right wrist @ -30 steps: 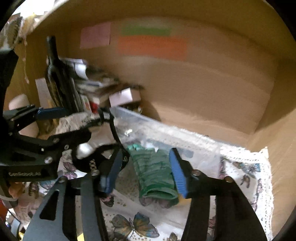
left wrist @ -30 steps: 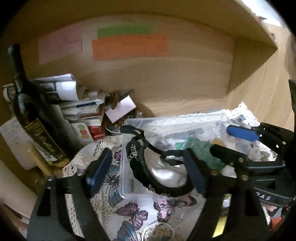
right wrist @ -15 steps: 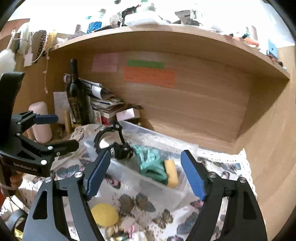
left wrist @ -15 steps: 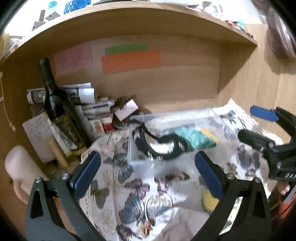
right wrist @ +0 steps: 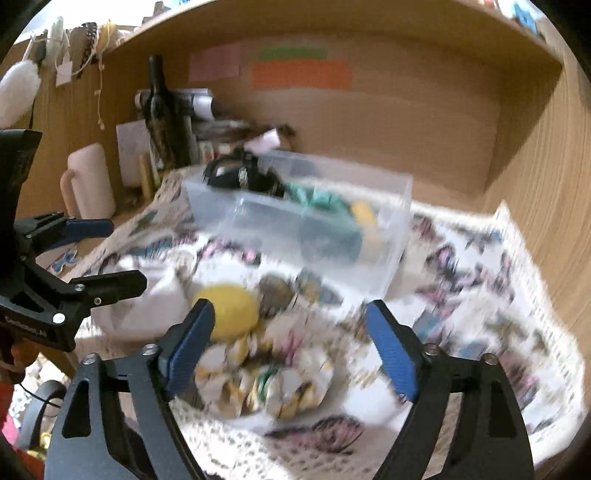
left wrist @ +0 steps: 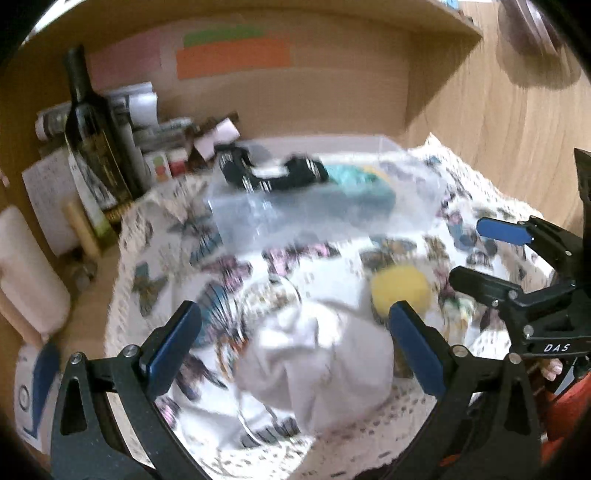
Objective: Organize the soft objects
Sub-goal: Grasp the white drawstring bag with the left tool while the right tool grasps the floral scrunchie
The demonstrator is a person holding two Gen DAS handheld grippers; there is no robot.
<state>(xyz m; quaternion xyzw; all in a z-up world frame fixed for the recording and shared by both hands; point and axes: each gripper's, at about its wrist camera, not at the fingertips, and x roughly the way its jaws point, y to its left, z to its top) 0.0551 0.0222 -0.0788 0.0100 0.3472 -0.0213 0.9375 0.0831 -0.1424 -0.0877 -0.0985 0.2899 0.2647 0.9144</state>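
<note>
The setting was a lived-in home desk nook with wood-grain walls (right wrist: pixel 424 122) and an overhead shelf (right wrist: pixel 332 22). A white lace-edged butterfly-print tablecloth (right wrist: pixel 480 258) covered the surface. At the back stood a dark glass wine bottle (left wrist: pixel 92 136), stacked papers and small boxes (left wrist: pixel 147 122), and pastel paper notes (left wrist: pixel 232 55) stuck to the wall.

open jaws, yellow sponge (right wrist: pixel 226 311), clear bin (right wrist: pixel 388 236)
</note>
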